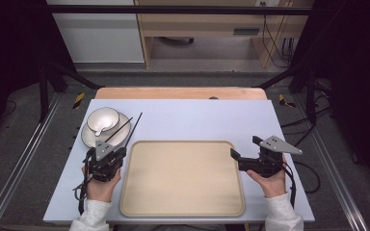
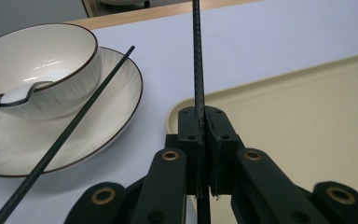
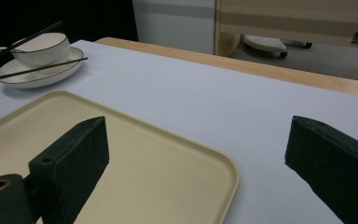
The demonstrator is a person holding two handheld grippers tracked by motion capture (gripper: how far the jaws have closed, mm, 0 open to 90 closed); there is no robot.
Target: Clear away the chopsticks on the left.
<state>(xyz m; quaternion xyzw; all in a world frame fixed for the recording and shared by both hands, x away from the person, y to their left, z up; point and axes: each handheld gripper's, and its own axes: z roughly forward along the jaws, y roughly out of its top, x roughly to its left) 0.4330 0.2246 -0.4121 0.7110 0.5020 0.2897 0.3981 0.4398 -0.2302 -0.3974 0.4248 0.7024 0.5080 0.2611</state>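
My left gripper [image 1: 117, 150] [image 2: 204, 114] is shut on a thin black chopstick [image 1: 133, 127] [image 2: 197, 60], which sticks out past the jaws over the tray's far left corner. A second black chopstick [image 1: 120, 129] [image 2: 74, 125] lies slanted across a white plate [image 1: 89, 137] [image 2: 116, 112]. On that plate stands a white dark-rimmed bowl [image 1: 107, 115] [image 2: 51, 46] with a white spoon [image 1: 98, 130] [image 2: 21, 94] in it. My right gripper [image 1: 244, 147] [image 3: 200, 154] stands open with nothing between its jaws, at the right edge of the beige tray [image 1: 183, 178] [image 3: 135, 154].
The tray lies on a pale blue table cover [image 1: 197, 120], with a wooden table edge [image 1: 178, 92] behind it. Dark frame rails run along both sides of the table. Shelving and cables stand beyond the far edge.
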